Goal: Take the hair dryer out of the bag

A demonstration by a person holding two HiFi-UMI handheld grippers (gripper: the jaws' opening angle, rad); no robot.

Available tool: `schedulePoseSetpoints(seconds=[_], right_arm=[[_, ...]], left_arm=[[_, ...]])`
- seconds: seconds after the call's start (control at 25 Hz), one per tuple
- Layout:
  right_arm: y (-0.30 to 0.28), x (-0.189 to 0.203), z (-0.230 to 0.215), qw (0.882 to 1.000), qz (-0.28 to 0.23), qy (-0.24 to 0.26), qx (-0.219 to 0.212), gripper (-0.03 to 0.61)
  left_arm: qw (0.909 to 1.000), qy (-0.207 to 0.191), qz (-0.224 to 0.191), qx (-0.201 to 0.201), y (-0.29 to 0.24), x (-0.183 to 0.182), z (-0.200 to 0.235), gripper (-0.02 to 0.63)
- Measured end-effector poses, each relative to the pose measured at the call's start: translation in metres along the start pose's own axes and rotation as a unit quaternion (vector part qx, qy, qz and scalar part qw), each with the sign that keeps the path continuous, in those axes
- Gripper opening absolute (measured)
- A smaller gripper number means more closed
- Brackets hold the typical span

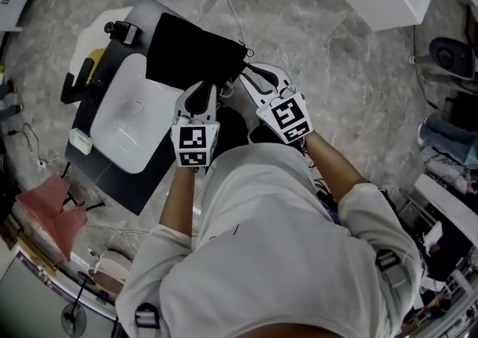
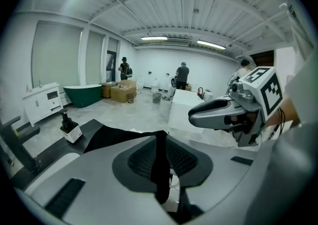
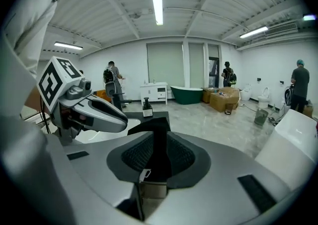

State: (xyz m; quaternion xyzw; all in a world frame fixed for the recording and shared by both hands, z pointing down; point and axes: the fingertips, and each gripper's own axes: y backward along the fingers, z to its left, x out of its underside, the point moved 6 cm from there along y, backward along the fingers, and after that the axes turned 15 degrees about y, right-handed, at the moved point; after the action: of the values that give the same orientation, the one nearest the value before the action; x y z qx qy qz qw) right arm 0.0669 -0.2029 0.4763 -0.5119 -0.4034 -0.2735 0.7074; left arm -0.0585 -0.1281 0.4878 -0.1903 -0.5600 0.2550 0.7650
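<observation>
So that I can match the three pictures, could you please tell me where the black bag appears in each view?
Head view: the black bag lies upper left of centre.
Left gripper view: lower centre, the black bag is pinched between the fingers.
Right gripper view: centre, the black bag is pinched between the fingers.
Shared landmark: the pump bottle near it.

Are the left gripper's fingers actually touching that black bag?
Touching. In the left gripper view, the left gripper has its fingers closed on a fold of the black bag.
</observation>
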Motion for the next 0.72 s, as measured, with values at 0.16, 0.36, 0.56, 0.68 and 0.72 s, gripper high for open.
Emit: schedulePoseSetpoints(seconds=[0.16, 0.36, 0.56, 0.68, 0.72], right_arm=[[0.004, 0.018, 0.002, 1.000, 0.020, -0.012, 0.007, 0.081], [0.024, 0.046, 0.001, 0.999, 0.022, -0.034, 0.003, 0.081], [0.050, 0.071, -0.002, 0.998, 0.008, -0.055, -0.001, 0.081], [0.062, 0.086, 0.001, 0.998, 0.005, -0.064, -0.005, 0.081], [0.065, 0.091, 0.003, 0.998, 0.003, -0.068, -0.006, 0.081]], left_arm=[[0.9992, -0.025, 0.026, 0.020, -0.014, 0.004, -0.003, 0.074], [0.9977, -0.041, 0.054, -0.001, -0.019, 0.020, -0.029, 0.074], [0.9937, -0.071, 0.080, -0.032, -0.023, 0.038, -0.056, 0.074], [0.9876, -0.100, 0.103, -0.064, -0.030, 0.049, -0.059, 0.087], [0.9860, -0.104, 0.108, -0.073, -0.032, 0.052, -0.059, 0.091]])
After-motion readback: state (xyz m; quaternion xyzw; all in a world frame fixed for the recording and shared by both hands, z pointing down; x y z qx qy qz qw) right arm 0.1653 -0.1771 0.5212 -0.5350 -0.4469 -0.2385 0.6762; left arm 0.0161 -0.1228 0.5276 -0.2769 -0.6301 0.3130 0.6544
